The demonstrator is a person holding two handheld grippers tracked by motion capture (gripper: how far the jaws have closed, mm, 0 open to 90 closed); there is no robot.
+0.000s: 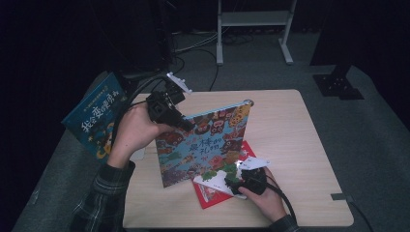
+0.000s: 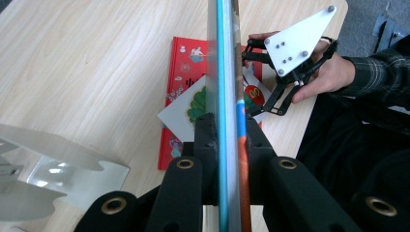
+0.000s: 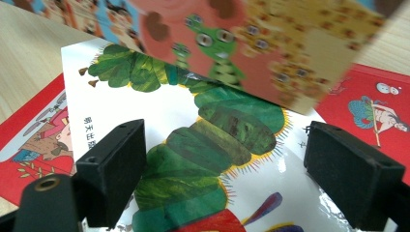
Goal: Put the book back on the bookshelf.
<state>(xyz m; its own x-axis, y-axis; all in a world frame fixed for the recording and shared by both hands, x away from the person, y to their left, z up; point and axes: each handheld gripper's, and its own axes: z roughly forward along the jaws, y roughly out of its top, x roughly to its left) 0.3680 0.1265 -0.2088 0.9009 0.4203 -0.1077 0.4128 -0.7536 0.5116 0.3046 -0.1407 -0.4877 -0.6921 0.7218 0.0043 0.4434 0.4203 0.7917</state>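
Note:
A colourful picture book (image 1: 205, 142) stands tilted on its lower edge at the table's middle. My left gripper (image 1: 185, 125) is shut on its upper left edge; in the left gripper view the book (image 2: 227, 58) is seen edge-on between the clamped jaws of that gripper (image 2: 227, 126). Under it lie a white caterpillar book (image 3: 212, 145) on top of a red book (image 3: 377, 106). My right gripper (image 3: 232, 179) is open, its jaws spread low over the white book (image 1: 216, 180). The right gripper (image 1: 235, 182) sits at the standing book's lower right corner.
A blue book (image 1: 94, 118) hangs past the table's left edge. White cut-out sheets (image 2: 53, 164) lie on the wooden table (image 1: 290, 140) near my left gripper. The red book (image 1: 212, 199) reaches toward the front edge. A metal stand (image 1: 254, 29) is on the floor behind.

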